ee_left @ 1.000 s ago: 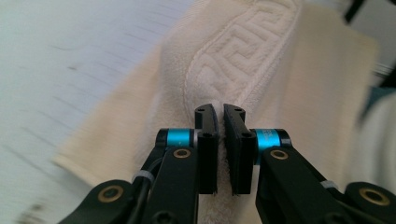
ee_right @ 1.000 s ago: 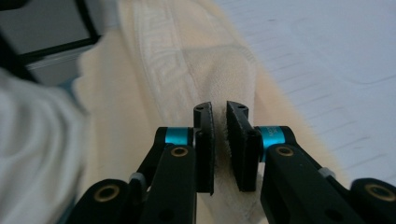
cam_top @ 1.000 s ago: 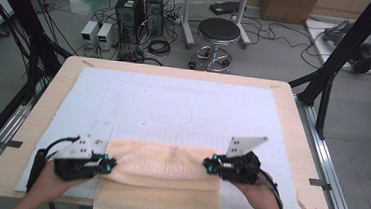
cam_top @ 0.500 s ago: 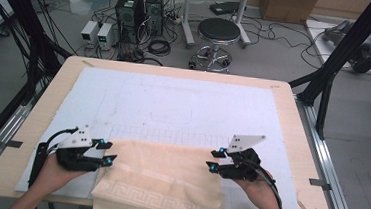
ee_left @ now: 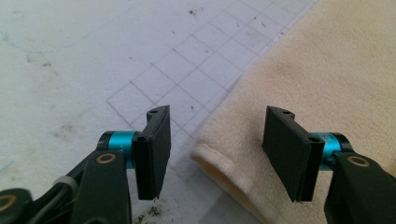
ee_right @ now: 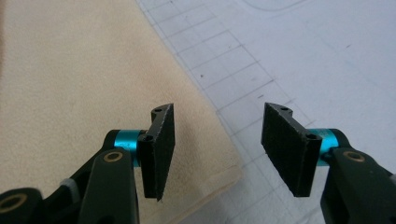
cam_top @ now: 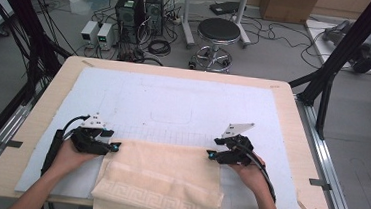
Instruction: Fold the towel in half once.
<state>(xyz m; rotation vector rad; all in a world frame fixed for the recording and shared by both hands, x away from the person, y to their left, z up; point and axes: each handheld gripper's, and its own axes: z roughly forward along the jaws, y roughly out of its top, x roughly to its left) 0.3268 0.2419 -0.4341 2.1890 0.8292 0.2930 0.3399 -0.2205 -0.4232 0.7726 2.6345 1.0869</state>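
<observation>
Just let go of the folded towel (cam_top: pixel 160 175) at both far corners, left gripper (cam_top: pixel 115 146) and right gripper (cam_top: pixel 209 155) jaws having opened, now apart and empty, cloth flat near table's (cam_top: pixel 176 73) front edge, so fold probably done.

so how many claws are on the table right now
2. The left claw sits at the cream towel's far left corner, the right claw at its far right corner; both open.
</observation>
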